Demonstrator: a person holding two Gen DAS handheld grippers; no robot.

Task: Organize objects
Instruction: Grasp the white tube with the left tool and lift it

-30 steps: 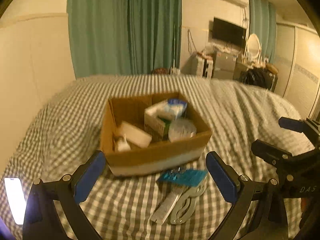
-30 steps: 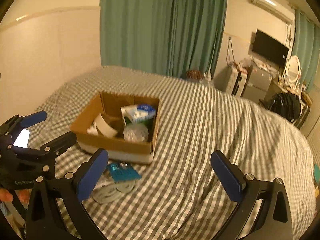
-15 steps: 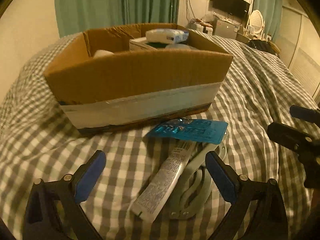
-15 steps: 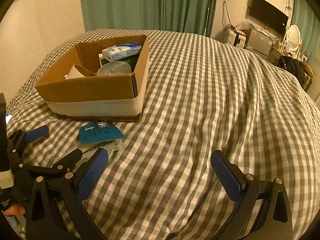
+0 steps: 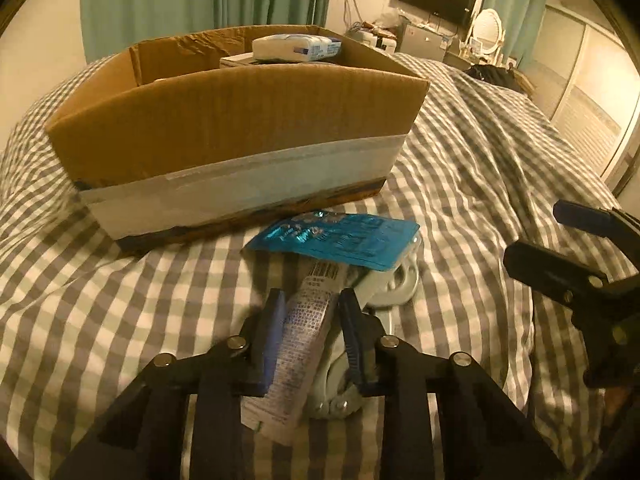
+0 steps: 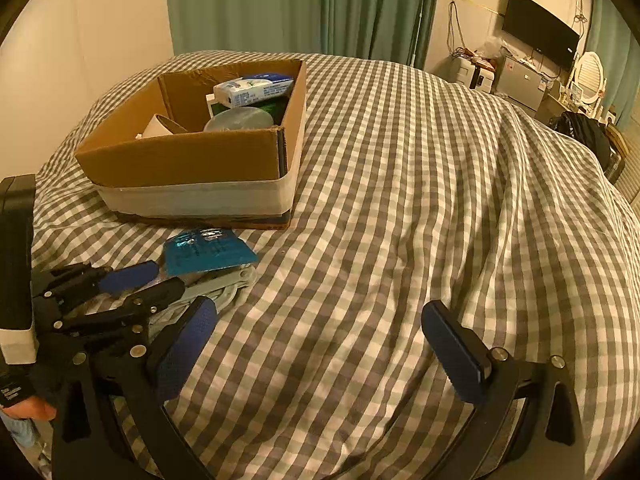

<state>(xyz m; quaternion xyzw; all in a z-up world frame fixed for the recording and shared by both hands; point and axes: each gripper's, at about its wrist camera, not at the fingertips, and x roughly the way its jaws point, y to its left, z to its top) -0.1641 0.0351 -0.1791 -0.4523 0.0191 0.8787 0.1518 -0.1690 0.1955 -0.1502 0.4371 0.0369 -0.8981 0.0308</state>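
Note:
A cardboard box [image 5: 240,120] with white tape along its base stands on the checked bed and holds several packets and tubs; it also shows in the right wrist view [image 6: 192,160]. In front of it lie a blue foil packet [image 5: 340,236], a white tube [image 5: 304,328] and a pale grey clip tool [image 5: 396,284]. My left gripper [image 5: 310,312] is shut on the white tube, low on the bed. In the right wrist view the left gripper [image 6: 140,280] sits beside the blue packet [image 6: 208,252]. My right gripper [image 6: 320,340] is open and empty over bare bedding.
The checked bedspread [image 6: 440,200] spreads wide to the right, with folds. Green curtains [image 6: 300,4] hang behind the bed. A TV [image 6: 540,28], a mirror and cluttered furniture stand at the far right. The right gripper shows at the right edge of the left wrist view [image 5: 580,272].
My left gripper has dropped toward the bed, moved forward onto the white tube and closed its jaws on it. My right gripper has come lower and stayed open.

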